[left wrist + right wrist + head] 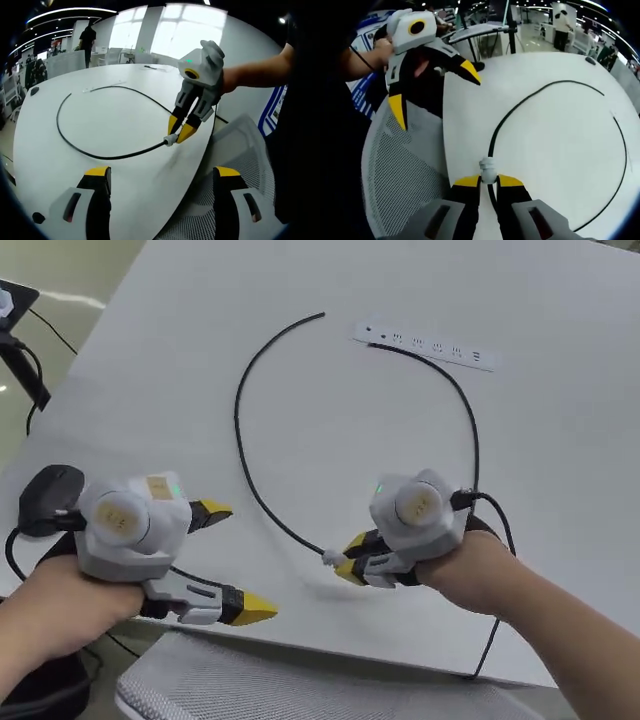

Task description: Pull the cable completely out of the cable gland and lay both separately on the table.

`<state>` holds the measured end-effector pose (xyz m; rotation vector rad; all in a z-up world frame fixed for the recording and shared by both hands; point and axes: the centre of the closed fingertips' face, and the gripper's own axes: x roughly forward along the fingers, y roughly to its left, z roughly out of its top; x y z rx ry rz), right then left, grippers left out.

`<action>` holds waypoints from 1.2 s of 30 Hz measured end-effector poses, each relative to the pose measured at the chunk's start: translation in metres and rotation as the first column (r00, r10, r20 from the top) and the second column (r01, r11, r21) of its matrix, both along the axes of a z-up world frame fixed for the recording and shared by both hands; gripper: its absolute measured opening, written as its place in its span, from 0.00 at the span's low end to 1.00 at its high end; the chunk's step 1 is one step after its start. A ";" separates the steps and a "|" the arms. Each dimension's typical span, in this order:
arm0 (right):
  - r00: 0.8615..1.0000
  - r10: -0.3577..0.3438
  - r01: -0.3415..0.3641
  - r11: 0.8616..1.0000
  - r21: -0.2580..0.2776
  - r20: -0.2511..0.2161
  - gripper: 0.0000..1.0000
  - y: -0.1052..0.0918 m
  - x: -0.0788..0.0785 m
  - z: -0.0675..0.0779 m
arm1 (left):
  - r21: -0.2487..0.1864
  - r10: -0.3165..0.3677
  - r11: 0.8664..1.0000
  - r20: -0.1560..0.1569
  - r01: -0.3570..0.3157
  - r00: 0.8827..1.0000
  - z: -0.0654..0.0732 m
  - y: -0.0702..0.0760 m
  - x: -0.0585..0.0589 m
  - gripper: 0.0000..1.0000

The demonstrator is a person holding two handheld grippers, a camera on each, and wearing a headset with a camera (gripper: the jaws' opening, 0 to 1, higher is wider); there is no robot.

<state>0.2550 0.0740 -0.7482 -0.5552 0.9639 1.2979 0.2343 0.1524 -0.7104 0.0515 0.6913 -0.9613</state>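
At the table (350, 440) edge, right gripper (487, 181) pinches the limp, light cable (240, 420) behind its hard little gland (487, 169); left gripper (245, 560), gaping, should probably grasp the gland

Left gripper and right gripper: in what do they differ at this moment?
The left gripper has its fingers wide open and empty; the right gripper has them closed on the cable gland on the cable. The left gripper straddles the table edge; the right gripper is over the table. Both have yellow fingertips.
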 end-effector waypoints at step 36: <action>0.976 0.214 -0.215 0.976 0.028 0.051 0.06 0.001 -0.011 0.104 | -0.150 -0.189 0.966 0.150 0.212 0.970 0.065 -0.067 0.022 0.55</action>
